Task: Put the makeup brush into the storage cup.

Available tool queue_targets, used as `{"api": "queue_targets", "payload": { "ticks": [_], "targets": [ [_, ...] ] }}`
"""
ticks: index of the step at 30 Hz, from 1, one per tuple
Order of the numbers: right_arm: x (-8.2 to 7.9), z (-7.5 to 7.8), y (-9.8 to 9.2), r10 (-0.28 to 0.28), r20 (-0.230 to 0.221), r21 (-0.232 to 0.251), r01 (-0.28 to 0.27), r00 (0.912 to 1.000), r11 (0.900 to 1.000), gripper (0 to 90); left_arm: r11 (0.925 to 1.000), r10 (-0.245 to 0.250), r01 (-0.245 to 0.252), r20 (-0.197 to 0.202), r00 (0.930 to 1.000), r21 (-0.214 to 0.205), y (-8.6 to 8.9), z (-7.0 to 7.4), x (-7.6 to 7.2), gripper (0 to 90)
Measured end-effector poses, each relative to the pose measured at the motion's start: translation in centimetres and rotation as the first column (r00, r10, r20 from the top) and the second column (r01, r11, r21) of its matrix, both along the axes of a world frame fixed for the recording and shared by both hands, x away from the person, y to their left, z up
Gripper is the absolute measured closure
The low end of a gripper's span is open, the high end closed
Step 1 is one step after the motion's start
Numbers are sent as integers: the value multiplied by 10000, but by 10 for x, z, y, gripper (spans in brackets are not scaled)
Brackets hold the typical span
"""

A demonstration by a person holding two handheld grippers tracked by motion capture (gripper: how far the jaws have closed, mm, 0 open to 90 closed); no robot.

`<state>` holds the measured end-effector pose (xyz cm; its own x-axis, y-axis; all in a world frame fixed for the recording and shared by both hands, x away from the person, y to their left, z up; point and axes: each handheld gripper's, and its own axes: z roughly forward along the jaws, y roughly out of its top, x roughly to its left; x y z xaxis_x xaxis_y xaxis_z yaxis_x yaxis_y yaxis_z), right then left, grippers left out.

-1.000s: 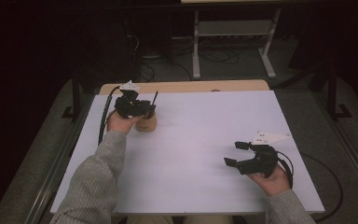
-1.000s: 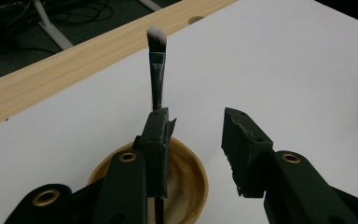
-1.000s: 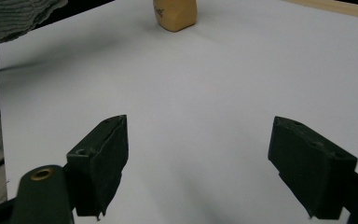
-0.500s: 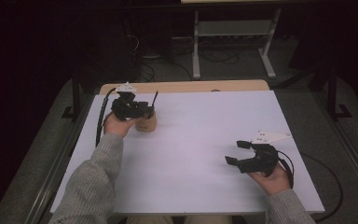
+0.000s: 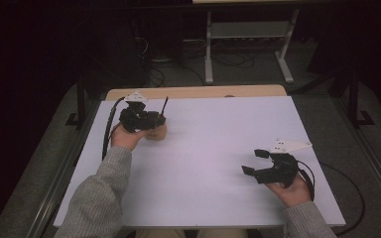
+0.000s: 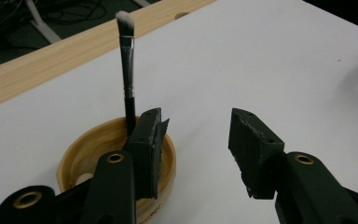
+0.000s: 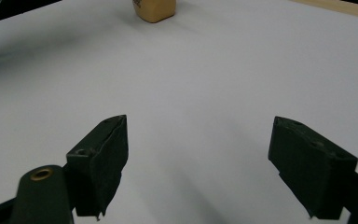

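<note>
A small round wooden cup stands at the back left of the white tabletop. A make-up brush with a black handle stands upright in it, pale bristles at the top. My left gripper hovers over the cup, one jaw above its rim beside the brush handle, the other out over bare table. Its jaws have just been opening and nothing is between them. My right gripper rests open at the front right, empty. The cup lies far ahead of it.
A wooden strip runs along the table's far edge. Beyond it are a white metal frame and cables on the dark floor. Each gripper trails a black cable off the table's side.
The left hand has shifted slightly at the cup, and the brush stays upright in it. The right gripper has kept still.
</note>
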<state>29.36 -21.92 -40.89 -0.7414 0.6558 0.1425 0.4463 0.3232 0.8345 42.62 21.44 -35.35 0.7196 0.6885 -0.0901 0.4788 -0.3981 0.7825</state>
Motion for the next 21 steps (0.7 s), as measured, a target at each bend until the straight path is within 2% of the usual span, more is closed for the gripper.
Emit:
{"api": "queue_targets", "payload": {
  "ticks": [6,21],
  "targets": [
    [-1,1,-1,-36,34,15,36,10000,10000,187,10000,-96,96,-112,9999,-20,-2,-1,-3,504],
    [-4,3,-5,-265,199,-68,267,9995,9996,186,9997,-211,211,-52,9998,-94,-6,1,-13,462]
  ]
}}
